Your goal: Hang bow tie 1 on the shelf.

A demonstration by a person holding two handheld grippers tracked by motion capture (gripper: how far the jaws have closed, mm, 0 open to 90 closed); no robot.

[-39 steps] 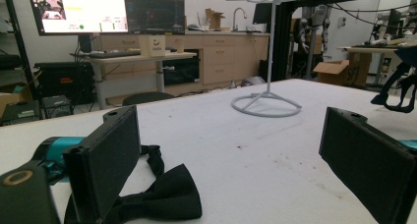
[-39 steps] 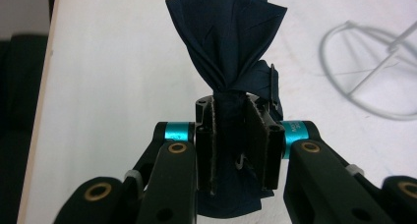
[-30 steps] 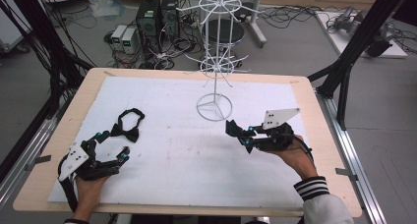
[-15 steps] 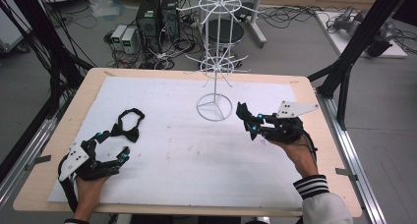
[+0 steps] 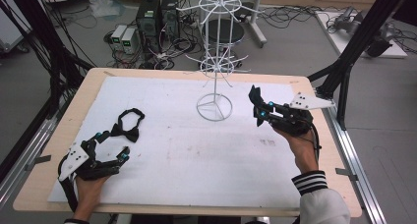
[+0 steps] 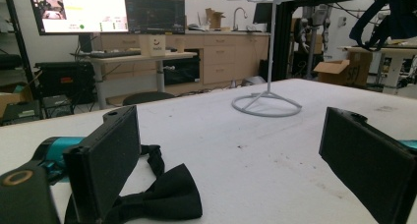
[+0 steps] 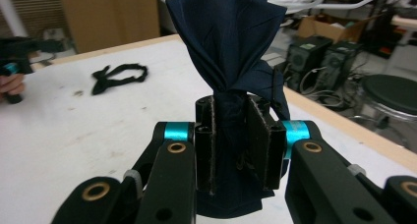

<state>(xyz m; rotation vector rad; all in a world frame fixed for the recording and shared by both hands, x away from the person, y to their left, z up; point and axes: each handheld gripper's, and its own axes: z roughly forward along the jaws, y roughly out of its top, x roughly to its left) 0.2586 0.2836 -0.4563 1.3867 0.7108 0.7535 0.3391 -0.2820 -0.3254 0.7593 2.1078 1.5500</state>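
Note:
My right gripper (image 5: 259,108) is raised over the right side of the table, shut on a dark navy bow tie (image 5: 255,97). In the right gripper view its pads (image 7: 259,135) pinch the navy tie (image 7: 228,42) at the knot, and the cloth fans upward. A black bow tie (image 5: 126,131) with its strap loop lies on the white mat at the left. My left gripper (image 5: 112,146) rests open just in front of that tie. In the left gripper view the black tie (image 6: 169,197) lies beside the left pad (image 6: 105,160). The other pad stands far to the right.
A white wire display stand (image 5: 214,107) rises from its ring base at the back middle of the white mat (image 5: 196,155), left of my right gripper. Computers and cables sit on the floor beyond the table's far edge. Black frame posts flank both sides.
My right gripper has lifted off the mat and moved toward the back right with the navy tie in it. The left gripper and the black tie have stayed put.

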